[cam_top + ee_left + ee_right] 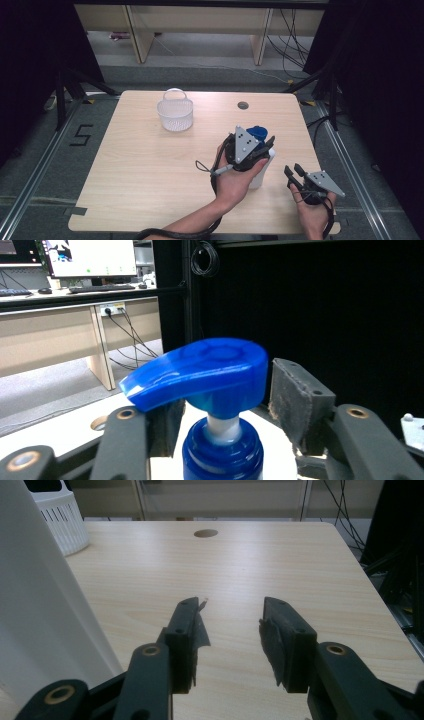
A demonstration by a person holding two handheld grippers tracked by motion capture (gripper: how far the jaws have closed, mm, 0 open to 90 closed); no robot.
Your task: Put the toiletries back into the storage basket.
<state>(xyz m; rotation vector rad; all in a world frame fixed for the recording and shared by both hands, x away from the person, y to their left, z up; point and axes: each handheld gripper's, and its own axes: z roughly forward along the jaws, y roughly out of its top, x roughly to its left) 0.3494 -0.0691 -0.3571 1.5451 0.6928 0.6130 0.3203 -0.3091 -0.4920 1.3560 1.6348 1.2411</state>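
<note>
A white pump bottle (262, 174) with a blue pump head (257, 132) stands upright on the right half of the wooden table (150, 170). My left gripper (263, 143) is at the bottle's top, held from the near side. In the left gripper view its jaws flank the blue pump head (200, 370) and neck, with a small gap at the right pad (295, 395); the left gripper (227, 400) is open. My right gripper (293, 170) hovers near the table's right front corner, just right of the bottle. It is open, with bare table between its jaws (232, 620) and the bottle's white wall (40, 605) at its left.
A white slotted basket (175, 114) with a thin handle stands at the back, left of centre, and its side (60, 515) is also in the right gripper view. A round cable hole (243, 105) sits near the far edge. Dark stands flank the table.
</note>
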